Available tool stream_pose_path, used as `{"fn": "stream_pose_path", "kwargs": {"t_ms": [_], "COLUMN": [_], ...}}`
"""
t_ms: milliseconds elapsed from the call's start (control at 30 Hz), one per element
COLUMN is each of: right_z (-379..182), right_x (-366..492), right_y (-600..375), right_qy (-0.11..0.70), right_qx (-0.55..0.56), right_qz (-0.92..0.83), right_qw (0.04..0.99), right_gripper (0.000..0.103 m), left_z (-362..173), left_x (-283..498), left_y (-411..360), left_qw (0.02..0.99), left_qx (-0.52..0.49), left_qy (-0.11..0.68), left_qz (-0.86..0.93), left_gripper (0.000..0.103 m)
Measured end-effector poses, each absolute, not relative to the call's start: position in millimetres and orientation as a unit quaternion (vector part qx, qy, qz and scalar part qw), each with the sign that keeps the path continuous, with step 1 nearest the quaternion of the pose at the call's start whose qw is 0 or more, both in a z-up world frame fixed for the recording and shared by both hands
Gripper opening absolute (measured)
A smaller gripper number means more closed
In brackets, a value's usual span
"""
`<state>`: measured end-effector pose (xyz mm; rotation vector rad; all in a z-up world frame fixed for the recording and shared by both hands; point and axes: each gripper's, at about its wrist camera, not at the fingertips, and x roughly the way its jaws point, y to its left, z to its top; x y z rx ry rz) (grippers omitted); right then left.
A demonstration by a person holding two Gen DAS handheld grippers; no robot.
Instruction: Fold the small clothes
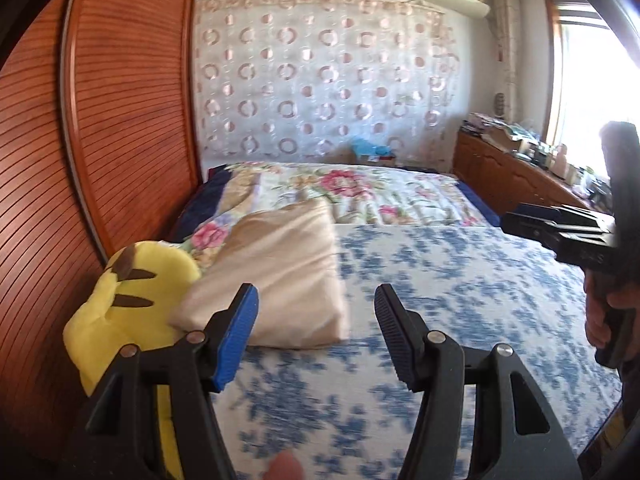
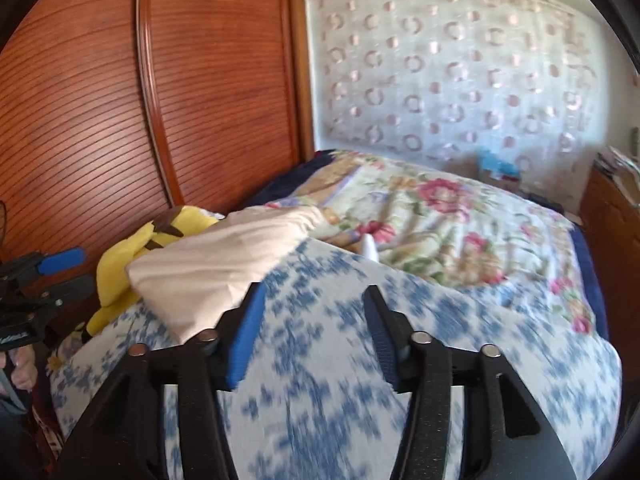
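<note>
Both my left gripper (image 1: 316,300) and right gripper (image 2: 314,300) hang with jaws apart, empty, over the blue-flowered bedspread (image 1: 460,280) beside the beige pillow (image 1: 280,264)

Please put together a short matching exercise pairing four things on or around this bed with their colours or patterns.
Things:
1. plush toy
2. folded cloth
3. near bedspread
4. far quilt

Descriptions:
A. blue print on white
B. pink flowers on cream
C. yellow with dark stripes
D. plain beige

Pairs: 1-C, 2-D, 3-A, 4-B

Both the left tongs and the right tongs stand open over the bedspread with nothing between them.
</note>
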<state>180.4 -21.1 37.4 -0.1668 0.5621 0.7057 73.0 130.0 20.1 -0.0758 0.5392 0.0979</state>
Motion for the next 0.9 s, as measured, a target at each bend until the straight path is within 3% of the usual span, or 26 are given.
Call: {"fn": "stream_pose_path", "kwargs": {"t_ms": [333,900], "right_z": [63,86], "right_x": [104,41], "right_y": [-115,-179], "right_qy": [0.232,0.182], "right_qx": [-0.043,-0.003], "right_qz": [0.257,0.185], "right_qw": [0.937,0.966], "right_gripper": [0.079,0.081], "left_z": [52,81], "left_x": [59,31], "left_y": [59,30], "left_qw": [0.971,0.978], "left_qx": [-0.018,-0.01], "left_qy": [0.24,0.208], "left_qz": [-0.001,-0.004], "left_gripper": [0.06,0.061]}}
